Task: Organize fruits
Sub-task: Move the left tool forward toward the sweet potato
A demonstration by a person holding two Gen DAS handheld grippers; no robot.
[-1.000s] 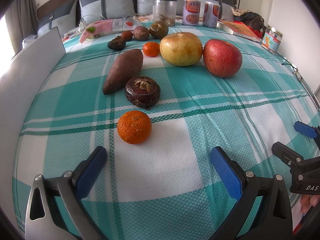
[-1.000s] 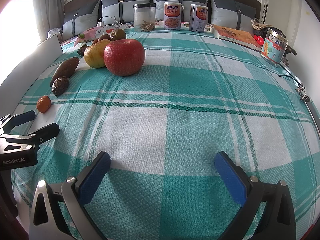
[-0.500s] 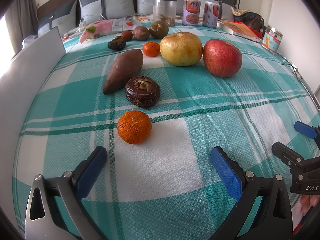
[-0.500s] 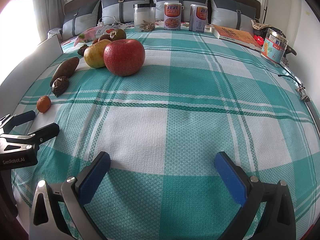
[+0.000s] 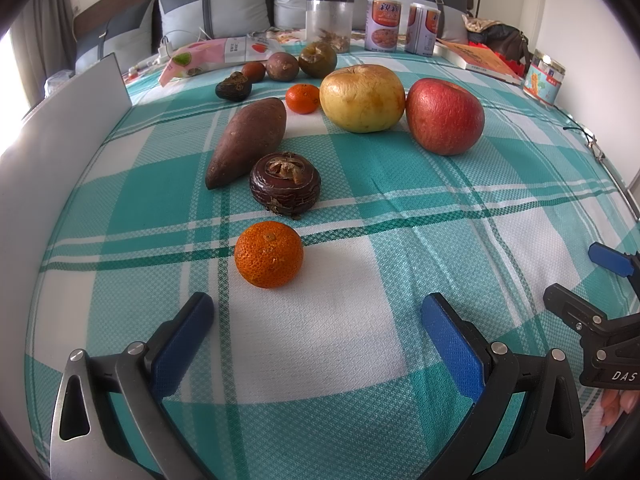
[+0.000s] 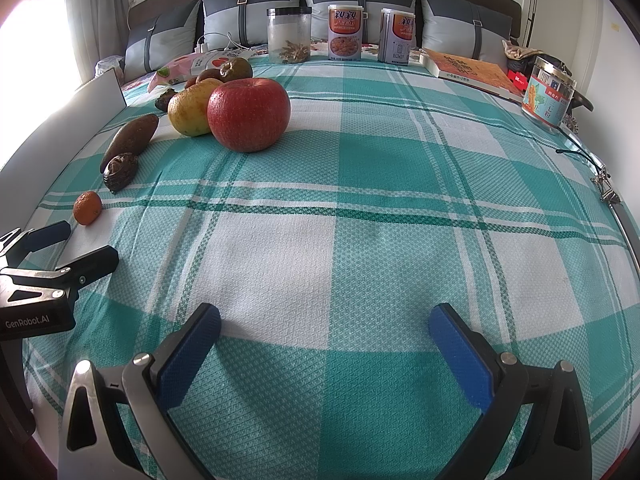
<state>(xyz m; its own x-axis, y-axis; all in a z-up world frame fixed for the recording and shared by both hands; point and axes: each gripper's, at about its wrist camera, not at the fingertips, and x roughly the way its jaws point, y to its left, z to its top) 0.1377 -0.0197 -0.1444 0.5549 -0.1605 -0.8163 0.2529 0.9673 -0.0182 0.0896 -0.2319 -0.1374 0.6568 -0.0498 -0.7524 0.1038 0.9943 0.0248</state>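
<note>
A small orange mandarin [image 5: 268, 254] lies nearest on the checked bedspread, with a dark, wrinkled, round fruit [image 5: 285, 183] just behind it and a long brown sweet potato [image 5: 248, 140] lying slantwise beyond that. Further back, a wrinkled yellow apple [image 5: 362, 98] and a red apple [image 5: 445, 116] sit side by side, a second mandarin [image 5: 303, 98] just left of the yellow one. Behind these lie four small dark fruits [image 5: 280, 66] in a loose row.

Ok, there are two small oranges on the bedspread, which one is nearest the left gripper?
The orange just ahead of the open left gripper, in front of the dark wrinkled fruit. The other orange lies much farther back, beside the yellow apple.
</note>
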